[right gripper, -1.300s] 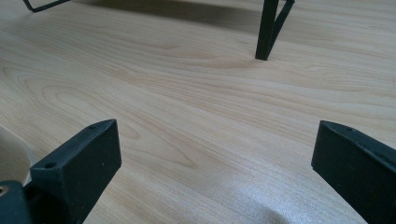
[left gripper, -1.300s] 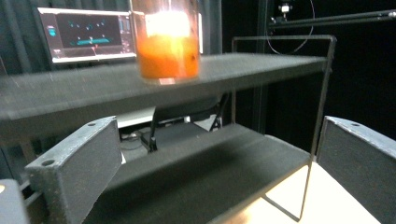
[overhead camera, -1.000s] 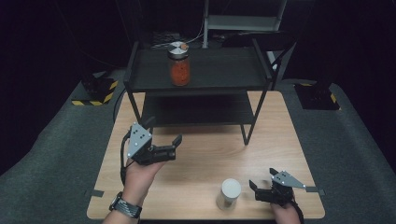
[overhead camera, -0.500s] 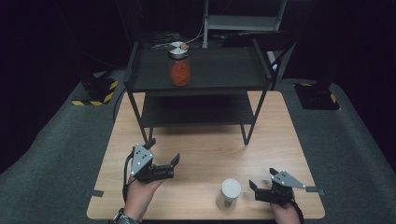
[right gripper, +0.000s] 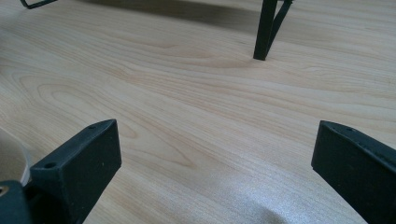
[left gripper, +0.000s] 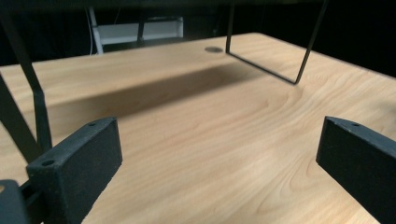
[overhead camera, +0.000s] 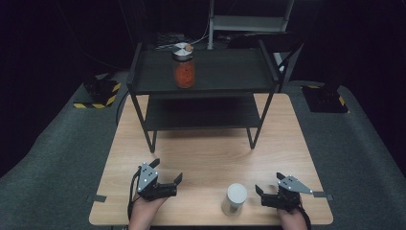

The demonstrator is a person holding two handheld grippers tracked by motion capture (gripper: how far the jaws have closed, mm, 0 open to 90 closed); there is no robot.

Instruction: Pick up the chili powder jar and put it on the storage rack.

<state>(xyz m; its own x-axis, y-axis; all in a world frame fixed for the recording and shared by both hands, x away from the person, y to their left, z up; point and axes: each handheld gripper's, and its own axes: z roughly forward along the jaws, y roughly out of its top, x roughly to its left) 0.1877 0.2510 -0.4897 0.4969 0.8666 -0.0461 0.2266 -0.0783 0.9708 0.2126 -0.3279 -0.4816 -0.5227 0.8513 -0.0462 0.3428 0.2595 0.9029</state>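
A white paper cup (overhead camera: pixel 234 197) stands upright near the table's front edge, and its rim shows at the far left of the right gripper view (right gripper: pixel 10 156). My right gripper (overhead camera: pixel 268 184) rests just to the right of the cup, open, with bare wood between its jaws (right gripper: pixel 215 158). My left gripper (overhead camera: pixel 167 171) lies at the front left of the table, open and holding nothing (left gripper: pixel 219 154). A glass jar (overhead camera: pixel 183 67) with orange-red contents and a metal lid stands on the top shelf of the black rack (overhead camera: pixel 225 72).
The black two-shelf wire rack (overhead camera: pixel 201 115) takes up the back half of the wooden table (overhead camera: pixel 215 153); its legs (right gripper: pixel 266 32) stand ahead of both grippers. Grey padding (overhead camera: pixel 57 153) surrounds the table, and dark equipment sits behind it.
My left gripper has drawn back toward the front edge of the table and lowered, still open. The right gripper, the cup and the jar have not moved.
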